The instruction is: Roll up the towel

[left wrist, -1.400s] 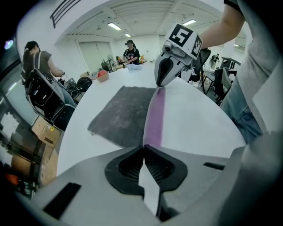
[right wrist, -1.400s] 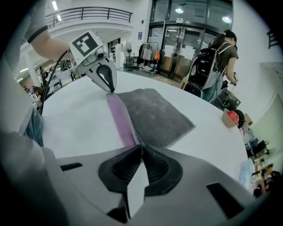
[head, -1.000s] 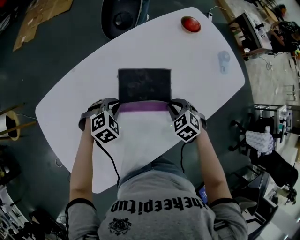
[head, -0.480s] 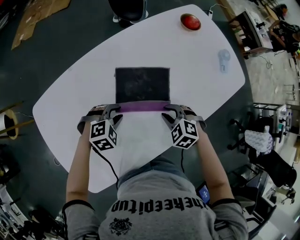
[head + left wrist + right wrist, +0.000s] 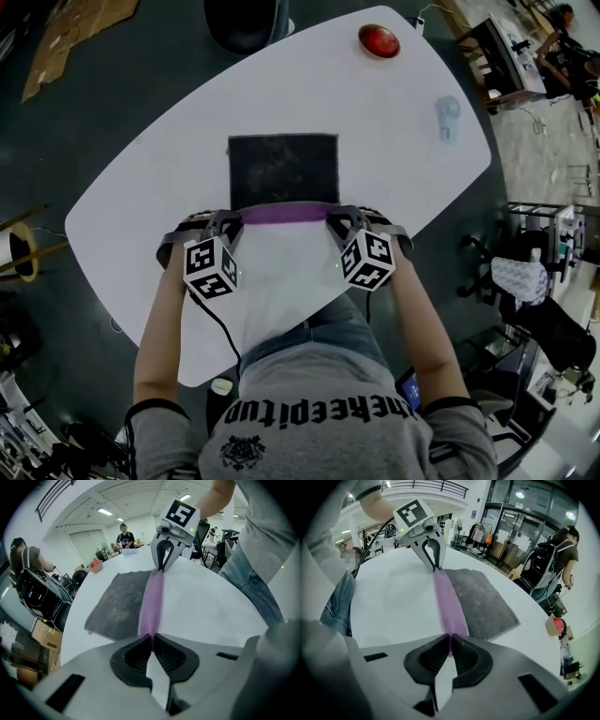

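A dark grey towel lies flat on the white table. Its near edge is turned up into a narrow purple strip. My left gripper pinches the strip's left end; its jaws are closing, with the purple cloth pressed between the pads. My right gripper is shut on the strip's right end. In the left gripper view the right gripper shows at the strip's far end. In the right gripper view the left gripper shows at the other end.
A red round object sits at the table's far edge and a small pale blue item at the right. A dark chair stands beyond the table. People stand in the background of both gripper views.
Both grippers have shifted slightly toward me at the ends of the purple strip. The towel lies as before.
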